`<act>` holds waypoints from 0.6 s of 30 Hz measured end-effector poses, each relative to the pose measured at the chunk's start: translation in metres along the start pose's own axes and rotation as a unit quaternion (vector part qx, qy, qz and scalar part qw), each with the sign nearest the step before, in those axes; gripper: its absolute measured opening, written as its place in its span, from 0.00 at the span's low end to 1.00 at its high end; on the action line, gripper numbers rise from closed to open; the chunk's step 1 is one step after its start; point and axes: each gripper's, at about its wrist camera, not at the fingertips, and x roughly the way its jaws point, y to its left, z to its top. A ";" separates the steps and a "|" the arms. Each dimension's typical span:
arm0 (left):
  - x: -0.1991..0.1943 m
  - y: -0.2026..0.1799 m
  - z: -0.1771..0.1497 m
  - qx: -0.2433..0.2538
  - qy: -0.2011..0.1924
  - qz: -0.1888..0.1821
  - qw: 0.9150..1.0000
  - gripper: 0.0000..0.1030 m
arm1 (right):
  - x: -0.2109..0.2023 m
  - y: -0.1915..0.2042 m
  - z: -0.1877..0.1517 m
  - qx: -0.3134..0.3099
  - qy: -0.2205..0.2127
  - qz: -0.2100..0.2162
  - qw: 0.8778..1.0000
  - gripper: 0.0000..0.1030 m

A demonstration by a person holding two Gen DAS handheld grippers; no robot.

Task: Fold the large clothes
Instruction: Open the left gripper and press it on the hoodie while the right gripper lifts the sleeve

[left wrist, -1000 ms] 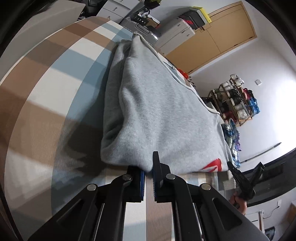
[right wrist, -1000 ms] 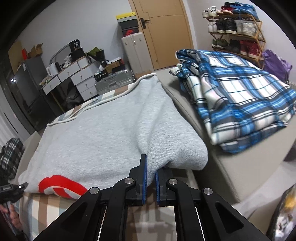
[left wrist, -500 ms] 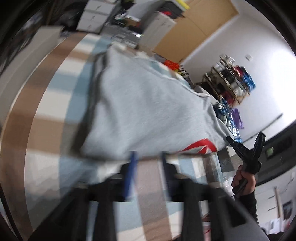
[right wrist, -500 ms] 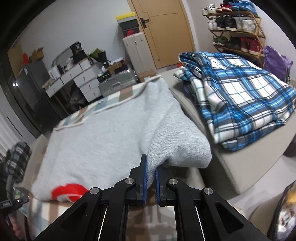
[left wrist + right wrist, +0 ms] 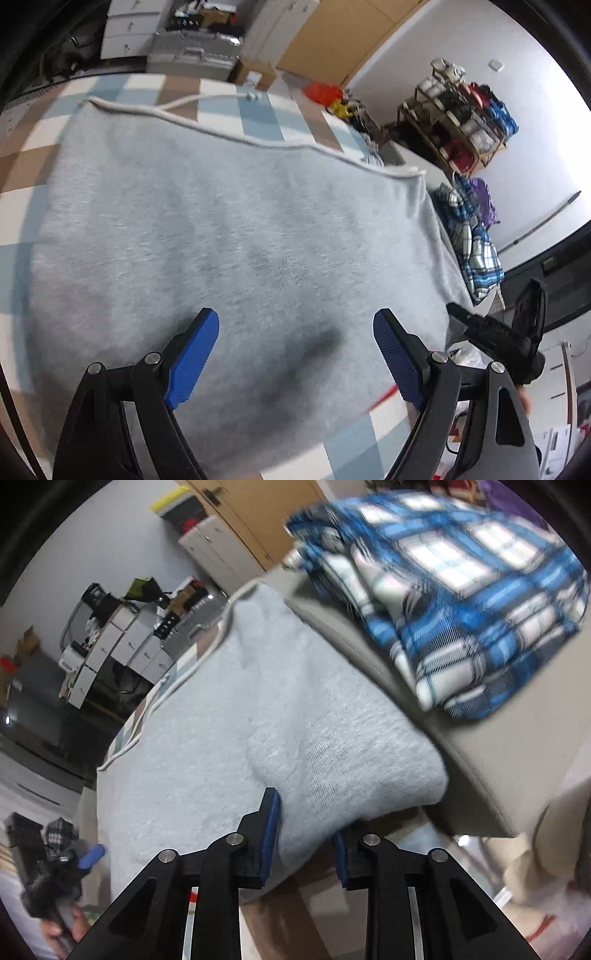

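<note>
A folded grey sweatshirt (image 5: 240, 229) lies on a checked brown, blue and white cover (image 5: 33, 147). My left gripper (image 5: 295, 354) hangs over the sweatshirt's near part. Its jaws are opening wide and nothing is between the blue pads (image 5: 195, 350). In the right wrist view my right gripper (image 5: 306, 843) is at the sweatshirt's (image 5: 258, 720) near folded corner. Its jaws are opening, and the thick grey fold still sits between them. The right gripper (image 5: 498, 332) also shows at the right edge of the left wrist view, in a hand.
A folded blue plaid cloth (image 5: 461, 590) lies on a beige cushion (image 5: 480, 768) right of the sweatshirt. A shoe rack (image 5: 461, 122) stands by the far wall. White drawer units (image 5: 122, 642) and a silver suitcase (image 5: 192, 51) stand beyond the cover's far edge.
My left gripper let go of the sweatshirt's edge, opened wide and swung over the garment. The right gripper's jaws parted around the corner fold and the hand rolled.
</note>
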 end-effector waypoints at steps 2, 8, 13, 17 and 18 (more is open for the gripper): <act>0.005 0.002 0.000 -0.004 0.002 -0.001 1.000 0.80 | 0.006 -0.004 0.003 0.025 0.001 0.002 1.000 0.41; 0.002 -0.006 -0.010 0.043 0.000 0.026 0.999 0.80 | 0.026 -0.003 0.009 0.034 -0.019 0.004 0.999 0.48; 0.005 -0.014 -0.020 0.094 -0.031 0.083 0.992 0.80 | 0.022 0.011 0.006 0.001 -0.056 -0.015 0.998 0.41; 0.004 -0.010 -0.026 0.104 -0.043 0.088 0.990 0.80 | 0.007 0.028 -0.001 -0.060 -0.106 -0.039 0.992 0.19; 0.004 -0.009 -0.026 0.105 -0.044 0.089 0.990 0.81 | 0.004 0.032 -0.002 -0.075 -0.116 -0.044 0.989 0.18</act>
